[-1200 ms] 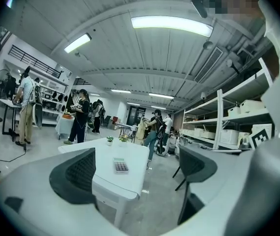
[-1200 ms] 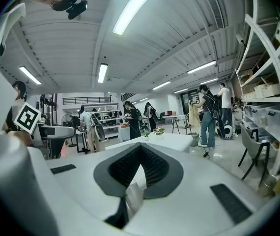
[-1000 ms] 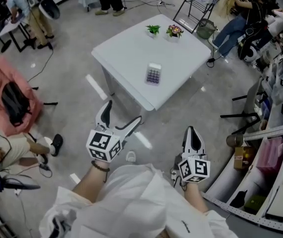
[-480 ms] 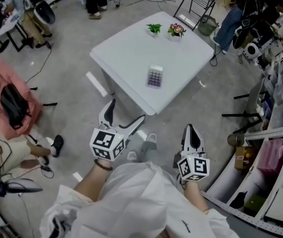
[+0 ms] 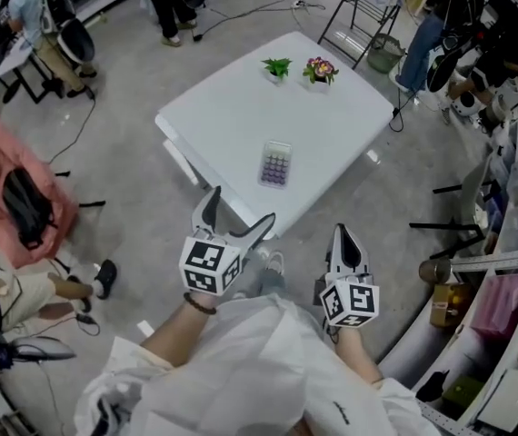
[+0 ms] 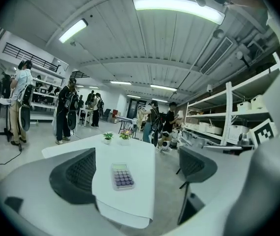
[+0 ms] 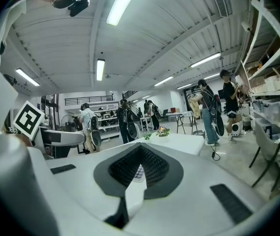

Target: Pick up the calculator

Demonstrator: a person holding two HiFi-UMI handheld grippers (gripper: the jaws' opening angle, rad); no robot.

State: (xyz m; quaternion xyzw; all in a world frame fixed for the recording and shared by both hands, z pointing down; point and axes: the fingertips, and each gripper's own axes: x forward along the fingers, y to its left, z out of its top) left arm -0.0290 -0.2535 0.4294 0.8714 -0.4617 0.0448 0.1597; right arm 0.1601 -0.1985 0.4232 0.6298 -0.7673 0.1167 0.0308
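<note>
calculator: flat, keys up, on white surface, nearer its front corner; nothing touching it.
L gripper: fingers spread wide, empty; held just short of surface's near corner, calculator ahead, seen betw. them.
R gripper: fingers pressed together, nothing betw.; over floor, short of surface.
plants: 2 small pots at surface's far edge, well apart from calculator.

Walked forward. Table edge now sits just ahead of my left claw; before, well apart. Calculator nearer, ahead and slightly right of it. Right claw closer too.
</note>
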